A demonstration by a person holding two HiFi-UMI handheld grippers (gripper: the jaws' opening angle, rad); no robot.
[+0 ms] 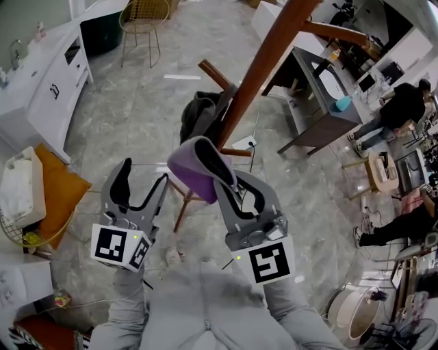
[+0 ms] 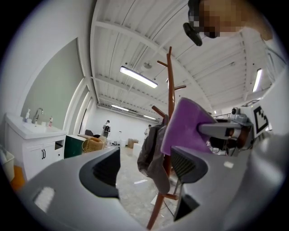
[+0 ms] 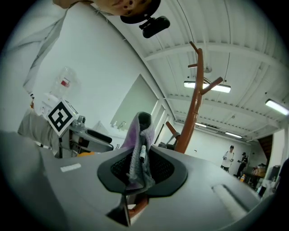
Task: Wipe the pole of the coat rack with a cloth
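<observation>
The coat rack's brown wooden pole slants up through the middle of the head view, with a dark grey garment hanging on a peg. My right gripper is shut on a purple cloth, held just short of the pole's lower part. In the right gripper view the cloth is pinched between the jaws with the pole behind it. My left gripper hangs open and empty to the left. The left gripper view shows the pole, garment and cloth.
A white vanity cabinet stands at left, a wire chair at the back. A dark desk is right of the rack, with seated people beyond. An orange cushion and white bin lie at left.
</observation>
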